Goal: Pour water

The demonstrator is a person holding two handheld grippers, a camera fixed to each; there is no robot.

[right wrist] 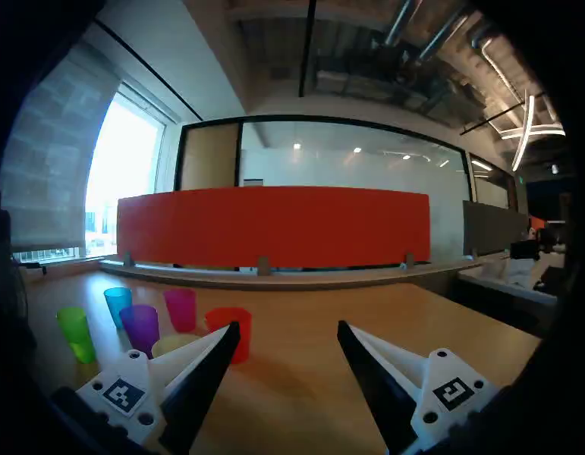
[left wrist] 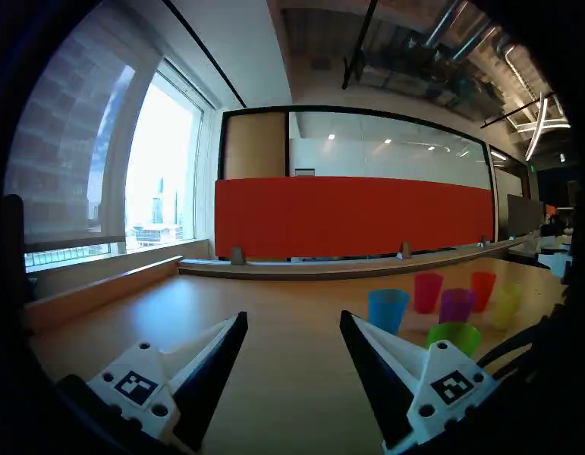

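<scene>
Two fingers of the left gripper [left wrist: 292, 317] are held wide apart, with nothing gripped between them; the bare wooden table [left wrist: 292, 379] is seen in the gap. Just beyond the right fingertip a blue cup [left wrist: 387, 309] is placed, and a green cup [left wrist: 454, 336] is seen beside that finger, partly covered by it. Further out, a pink cup [left wrist: 427, 292], a purple cup [left wrist: 456, 305], a red cup [left wrist: 482, 290] and a yellow cup [left wrist: 507, 305] are grouped close together. The fingers of the right gripper [right wrist: 288, 326] are also spread open and empty. In the right gripper view the cups are found to the left of the left finger, the red one just behind its tip. A red partition [left wrist: 353, 216] is seen at the far table edge.
</scene>
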